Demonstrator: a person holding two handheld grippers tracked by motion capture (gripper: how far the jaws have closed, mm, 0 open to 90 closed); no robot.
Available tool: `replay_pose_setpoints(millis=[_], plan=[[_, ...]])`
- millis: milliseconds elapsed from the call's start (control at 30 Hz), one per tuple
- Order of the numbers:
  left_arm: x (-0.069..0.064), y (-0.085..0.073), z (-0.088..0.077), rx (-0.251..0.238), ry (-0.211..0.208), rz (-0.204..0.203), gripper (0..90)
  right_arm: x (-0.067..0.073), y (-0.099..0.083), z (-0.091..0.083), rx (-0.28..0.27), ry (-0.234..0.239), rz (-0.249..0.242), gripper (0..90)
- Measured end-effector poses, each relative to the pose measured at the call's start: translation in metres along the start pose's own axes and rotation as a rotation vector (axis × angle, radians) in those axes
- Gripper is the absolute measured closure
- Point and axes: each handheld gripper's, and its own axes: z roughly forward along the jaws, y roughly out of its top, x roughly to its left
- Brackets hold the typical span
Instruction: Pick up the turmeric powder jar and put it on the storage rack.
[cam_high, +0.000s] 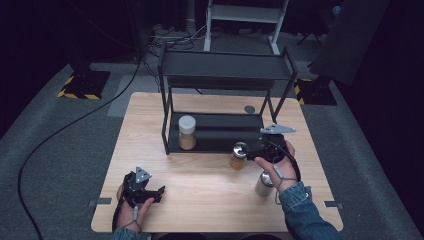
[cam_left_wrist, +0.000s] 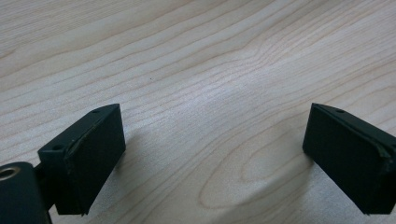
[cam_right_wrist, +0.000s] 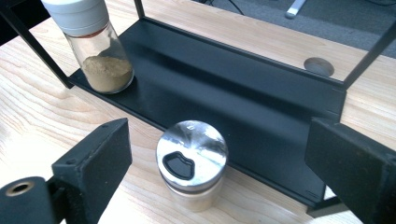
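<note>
Right in front of the rack's (cam_high: 220, 131) lower shelf, the steel-lidded shaker (cam_right_wrist: 192, 164) stands upright on the bench (cam_high: 200, 185), just ahead of the wide-open right claw (cam_right_wrist: 224, 163) (nothing gripped yet); the left claw (cam_left_wrist: 210, 158), also open, sits well apart at the near left.

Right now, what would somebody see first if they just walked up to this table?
Probably the black metal rack at the back of the wooden table, with a white-capped spice jar on its bottom shelf. Next, the right gripper, jaws open beside a shiny-lidded shaker in front of the rack. Another shaker stands by the person's right wrist.
</note>
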Motion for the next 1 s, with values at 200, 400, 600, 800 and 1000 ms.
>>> replay_pose_setpoints(millis=[200, 400, 600, 800, 1000], plan=[[0.000, 0.000, 0.000, 0.000, 0.000, 0.000, 5.6, 0.004, 0.008, 0.011, 0.041, 0.007, -0.016, 7.3], [0.000, 0.000, 0.000, 0.001, 0.000, 0.000, 5.6, 0.002, 0.013, 0.025, 0.091, 0.022, -0.013, 7.3], [0.000, 0.000, 0.000, 0.001, 0.001, 0.000, 5.6, 0.004, 0.019, 0.037, 0.138, 0.034, -0.020, 8.1], [0.000, 0.000, 0.000, 0.000, 0.001, 0.000, 5.6, 0.002, 0.031, 0.049, 0.196, 0.042, -0.027, 8.4], [0.000, 0.000, 0.000, 0.001, 0.001, 0.000, 5.6, 0.004, 0.039, 0.061, 0.253, 0.041, -0.036, 9.2]])
